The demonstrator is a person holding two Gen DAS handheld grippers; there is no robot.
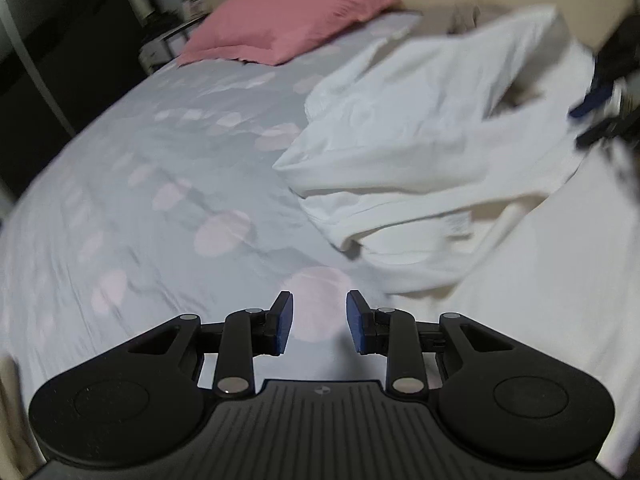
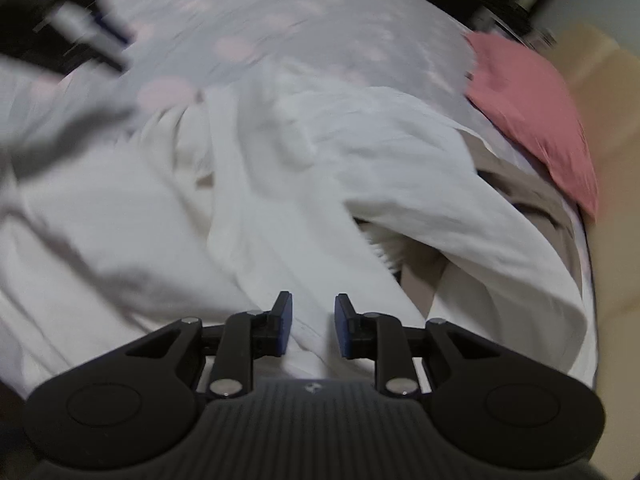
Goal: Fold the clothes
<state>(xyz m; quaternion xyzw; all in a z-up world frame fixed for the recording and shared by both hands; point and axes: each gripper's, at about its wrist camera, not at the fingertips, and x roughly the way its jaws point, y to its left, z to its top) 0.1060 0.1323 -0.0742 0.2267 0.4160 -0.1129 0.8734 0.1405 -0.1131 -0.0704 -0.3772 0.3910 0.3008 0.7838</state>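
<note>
Our left gripper [image 1: 319, 322] hangs over the bedsheet [image 1: 160, 168], jaws parted and empty; the white garment [image 1: 432, 136] lies crumpled ahead and to its right, apart from the jaws. Our right gripper [image 2: 313, 325] sits low over that garment [image 2: 280, 184], jaws parted, cloth showing between them, not pinched

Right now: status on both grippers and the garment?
Left gripper open, empty, over the bedsheet. Right gripper open above the white garment, which lies crumpled, unfolded. Nothing blocking.
</note>
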